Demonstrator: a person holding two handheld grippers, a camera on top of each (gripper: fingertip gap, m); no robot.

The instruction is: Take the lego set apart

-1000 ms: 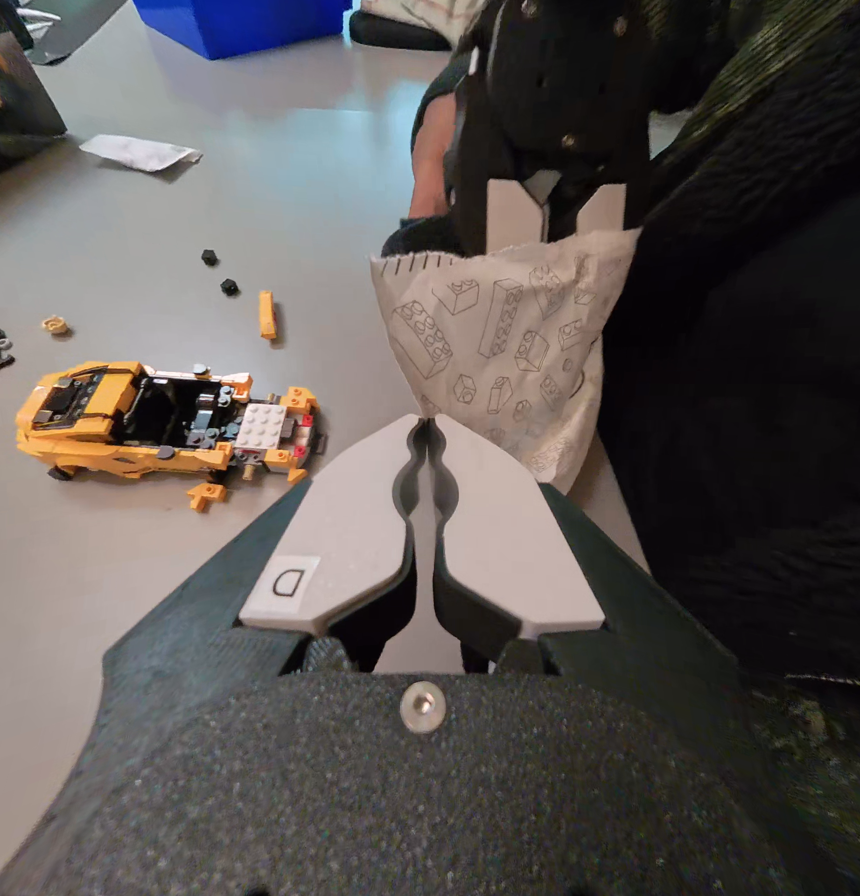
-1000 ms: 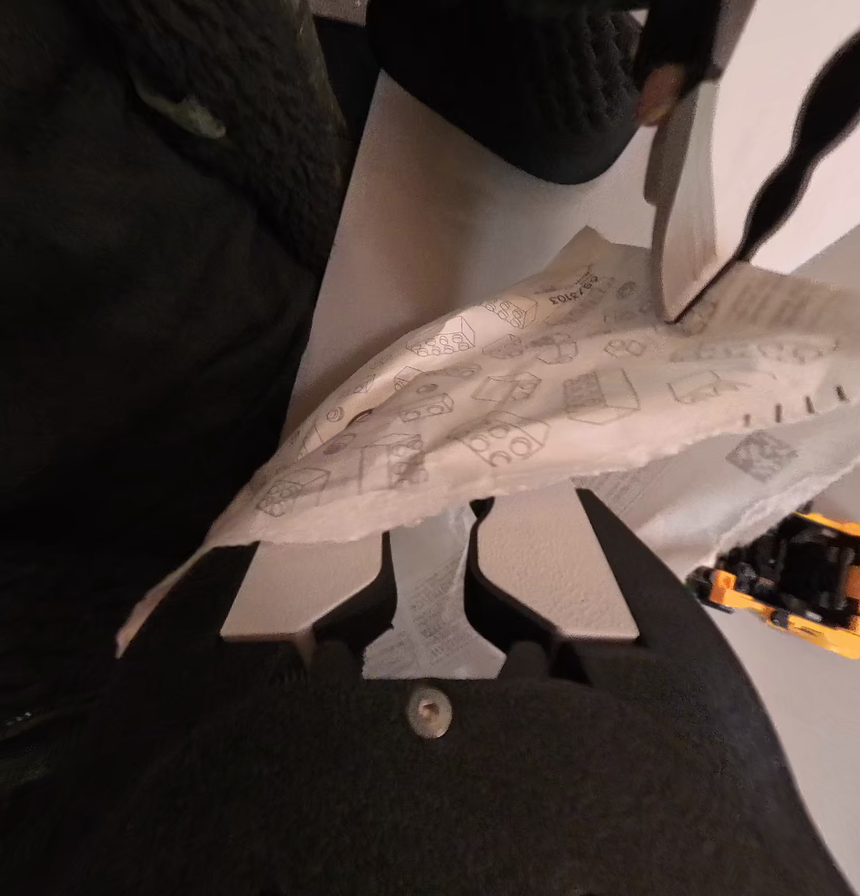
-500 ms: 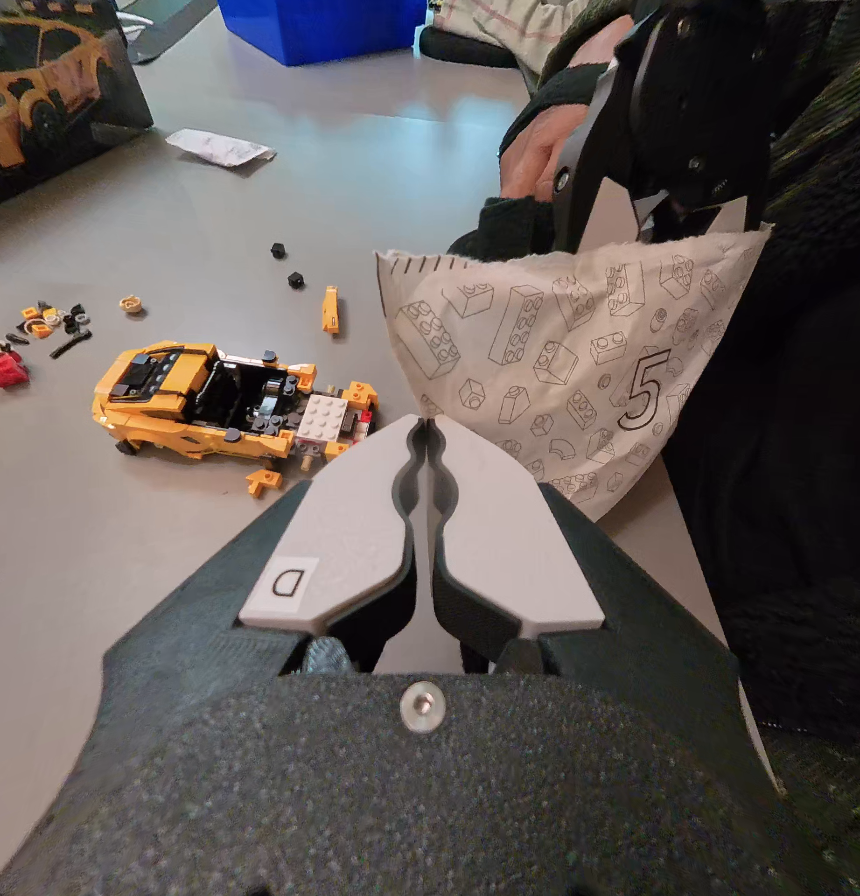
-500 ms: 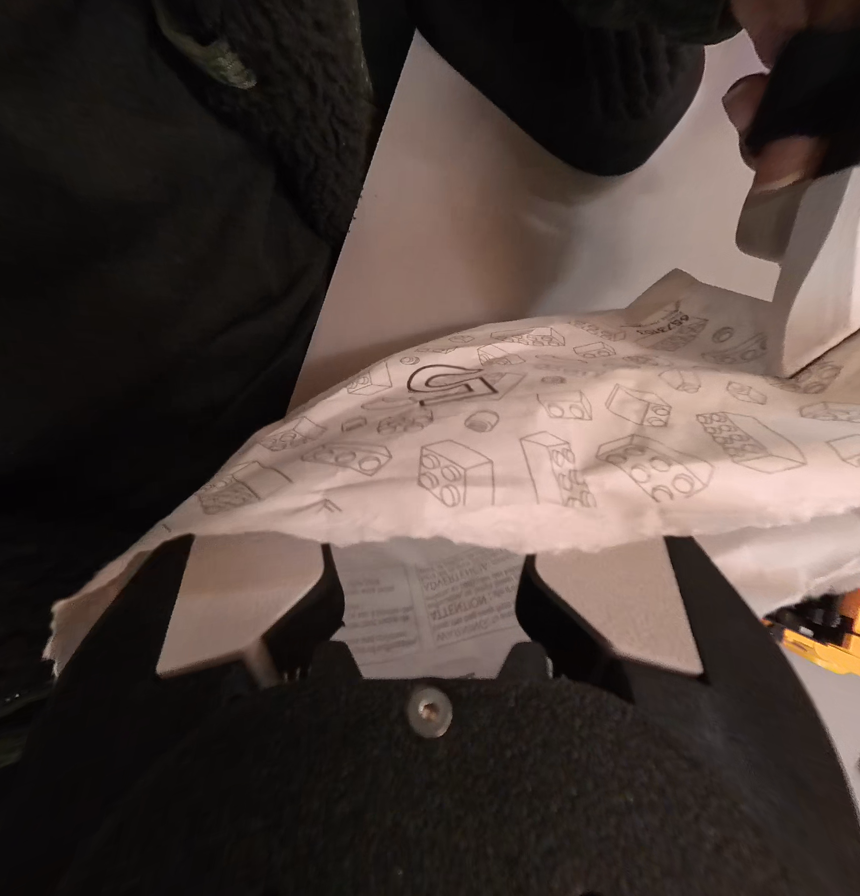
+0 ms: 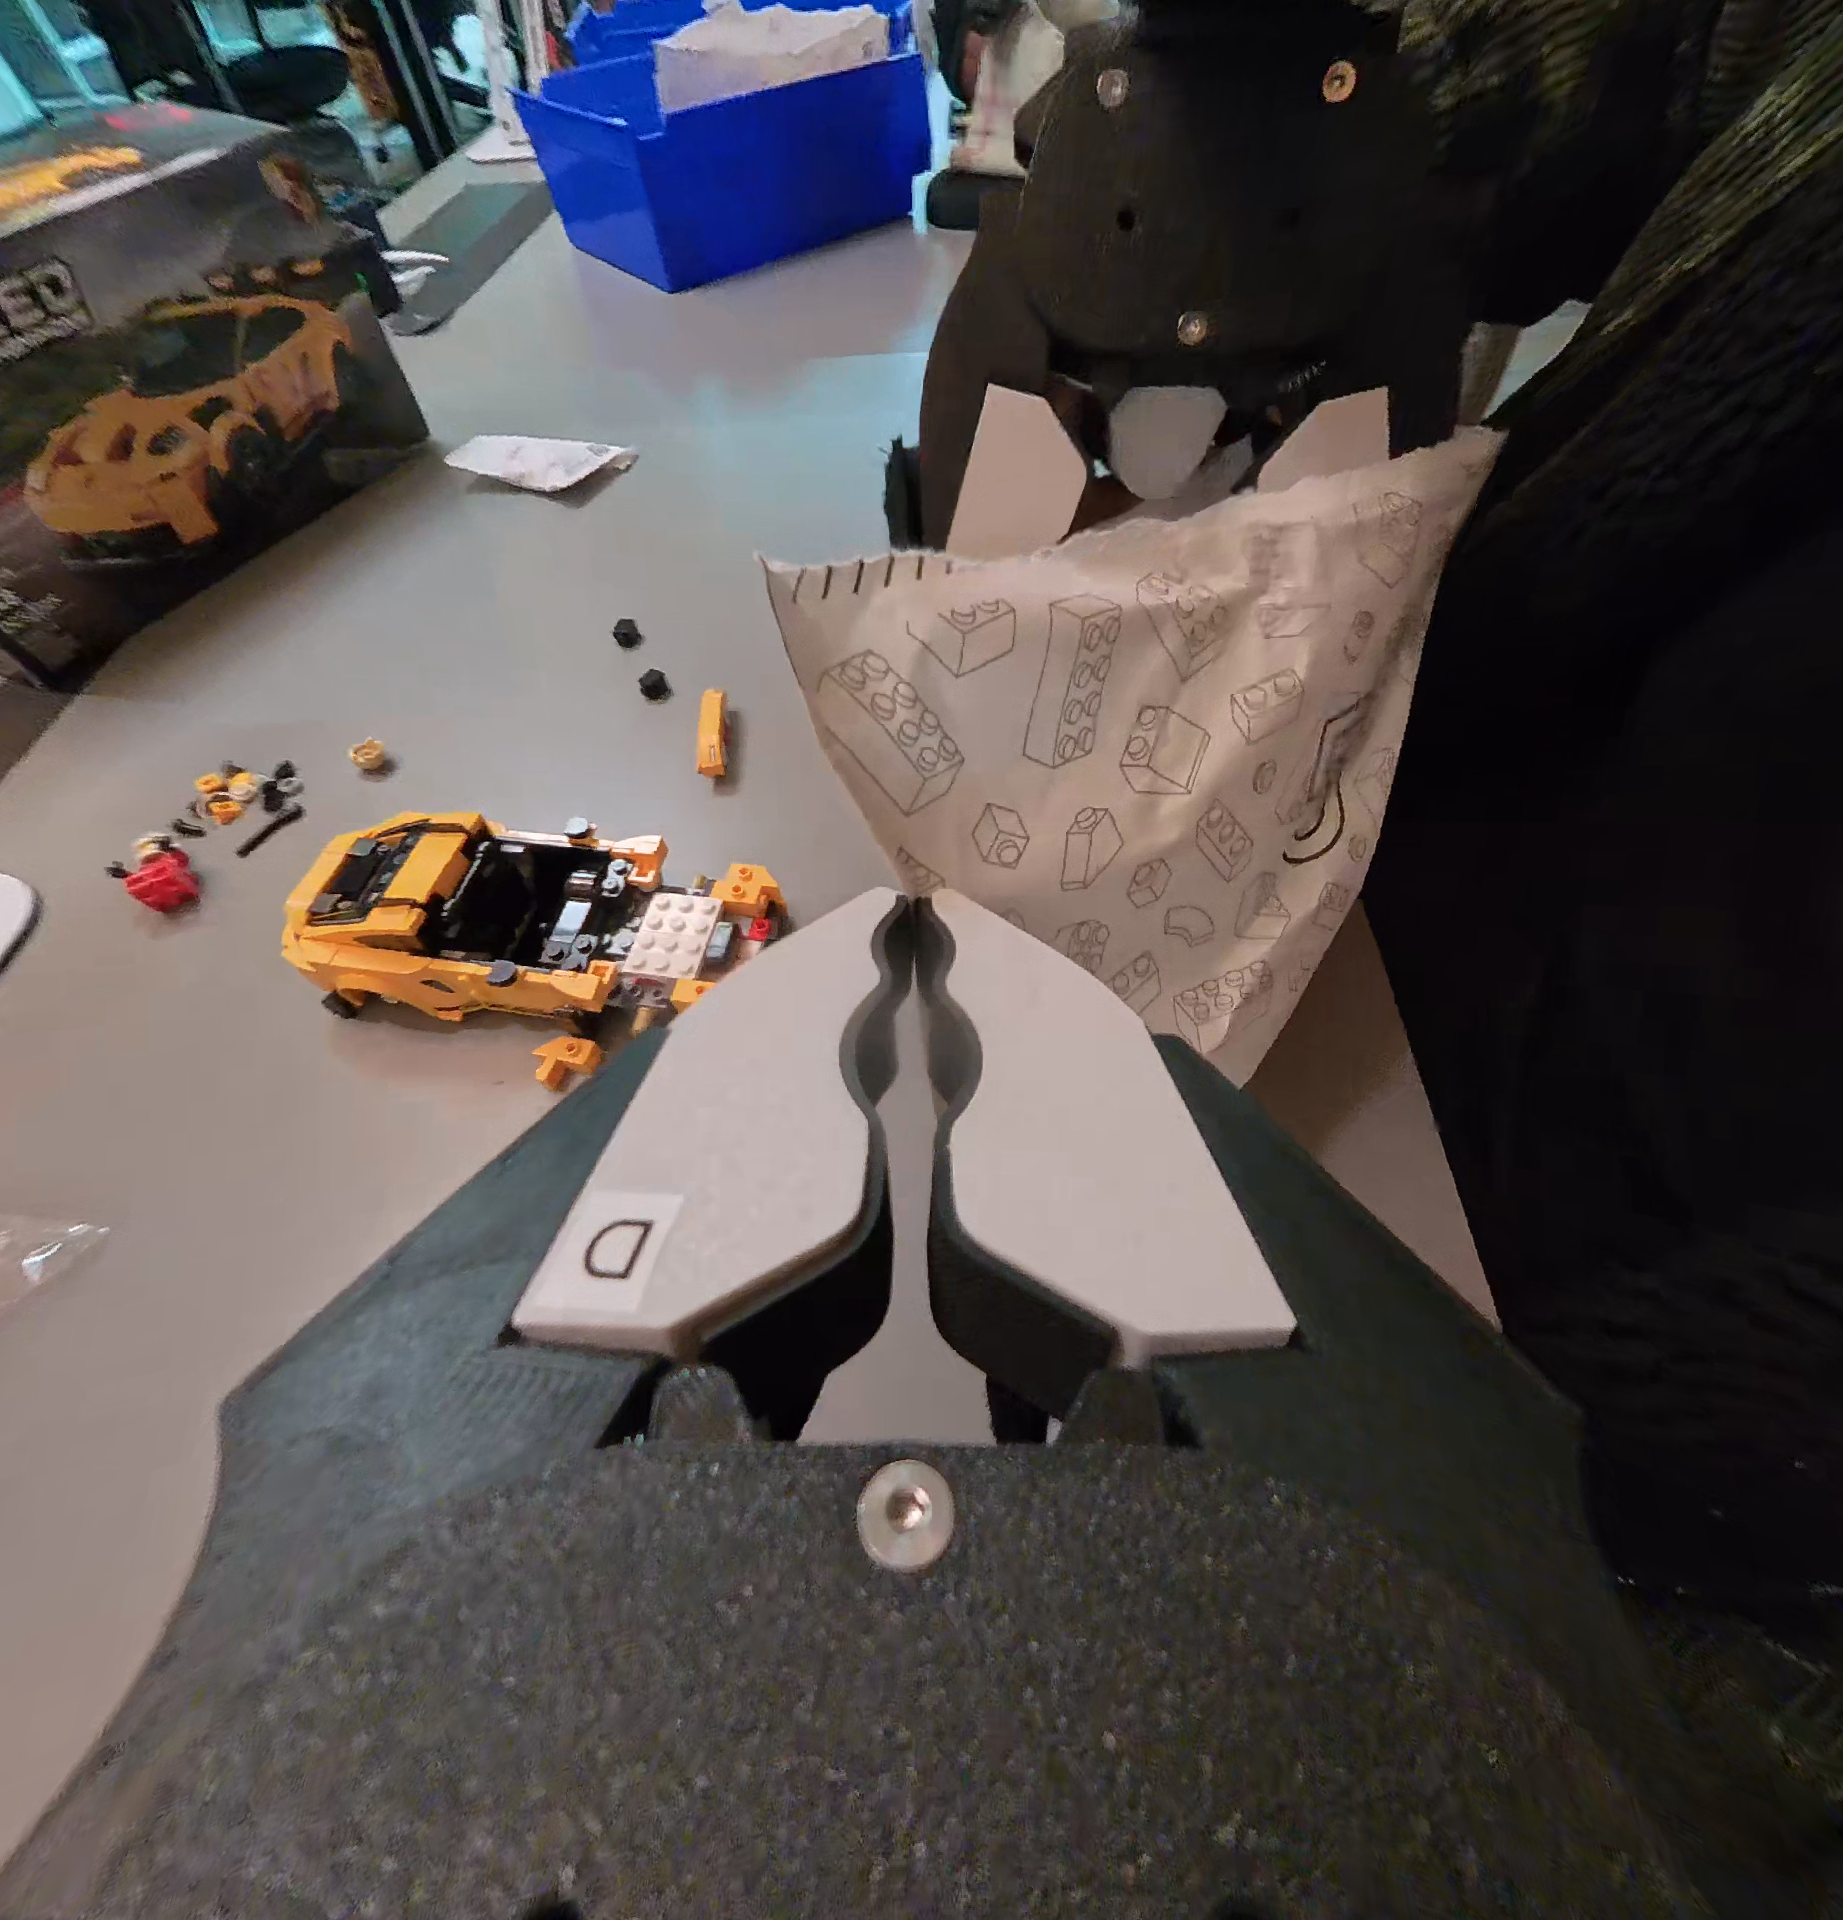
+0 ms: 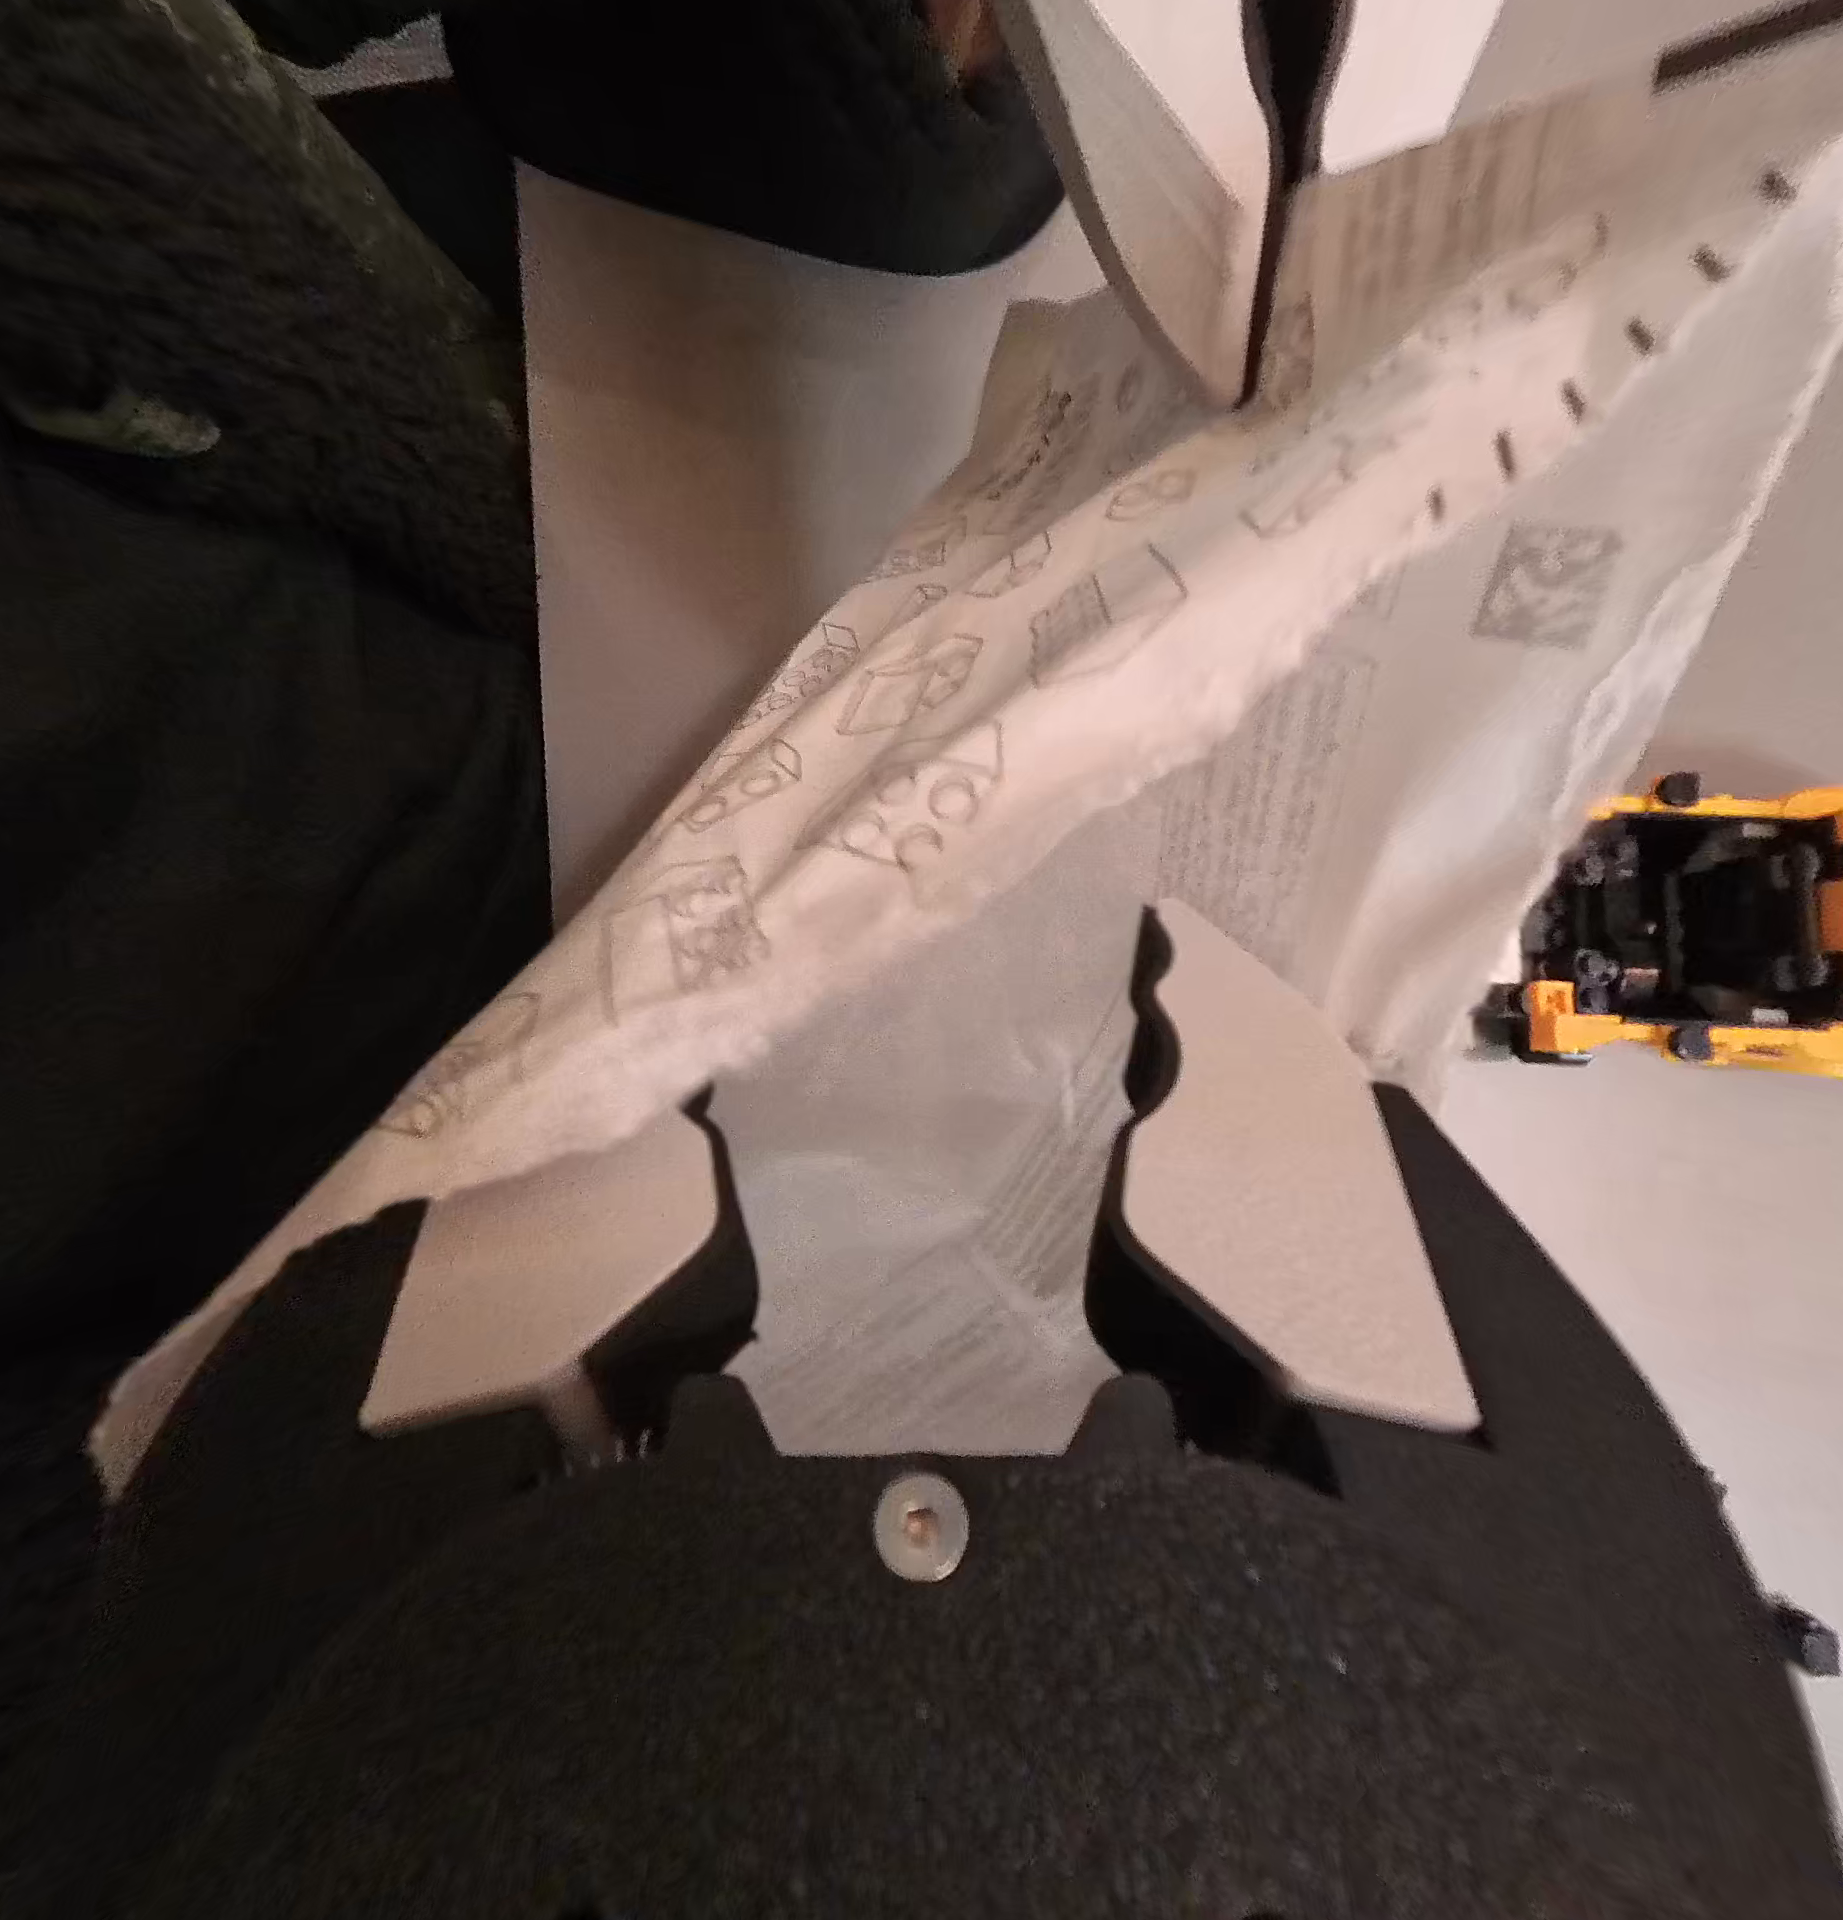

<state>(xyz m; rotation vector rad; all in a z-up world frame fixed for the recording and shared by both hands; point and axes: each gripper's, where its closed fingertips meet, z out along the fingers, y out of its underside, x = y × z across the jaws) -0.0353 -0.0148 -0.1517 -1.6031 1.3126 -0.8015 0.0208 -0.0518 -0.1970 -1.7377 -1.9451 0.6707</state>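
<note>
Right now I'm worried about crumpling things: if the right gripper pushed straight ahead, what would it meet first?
The paper bag. The right gripper is open with its fingers at the bag's torn mouth, so going forward would likely drive it deeper inside; depth is unclear.

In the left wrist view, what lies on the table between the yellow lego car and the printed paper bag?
Bare grey table lies between the lego car and the paper bag; only one loose orange piece sits farther back, in the left wrist view.

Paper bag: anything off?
The paper bag has a ragged, torn top edge. The left gripper pinches its bottom corner; the right gripper sits open inside the mouth. The yellow car is roofless, parts scattered.
</note>
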